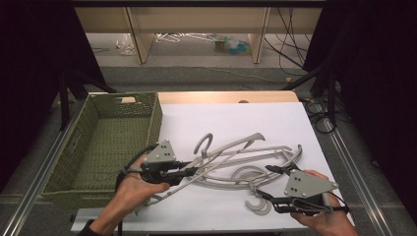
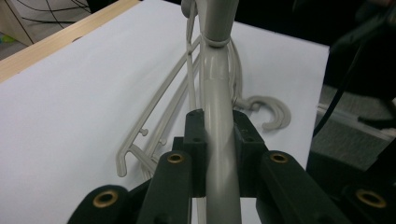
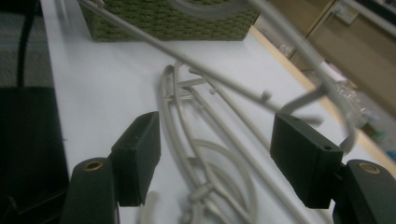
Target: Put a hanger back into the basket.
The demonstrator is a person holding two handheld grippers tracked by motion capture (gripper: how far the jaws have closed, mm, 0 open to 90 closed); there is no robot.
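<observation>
Several grey plastic hangers (image 1: 268, 153) lie tangled on the white sheet. My left gripper (image 1: 194, 170) is shut on the bar of one grey hanger (image 1: 231, 146), which is tilted up off the pile with its hook (image 1: 203, 143) raised. In the left gripper view the pads (image 2: 195, 140) clamp that bar (image 2: 217, 79) between them. My right gripper (image 1: 264, 182) stands open at the pile's right end. In the right gripper view (image 3: 217, 123) hangers (image 3: 184, 116) lie on the sheet below the gap and touch neither pad.
A green woven basket (image 1: 156, 115) with nothing in it stands to the left of the sheet; its wall (image 3: 163, 18) is also seen far off. A loose hook (image 1: 258, 206) lies near the front edge. Cables (image 1: 319, 115) trail off the right side, beside the metal rail.
</observation>
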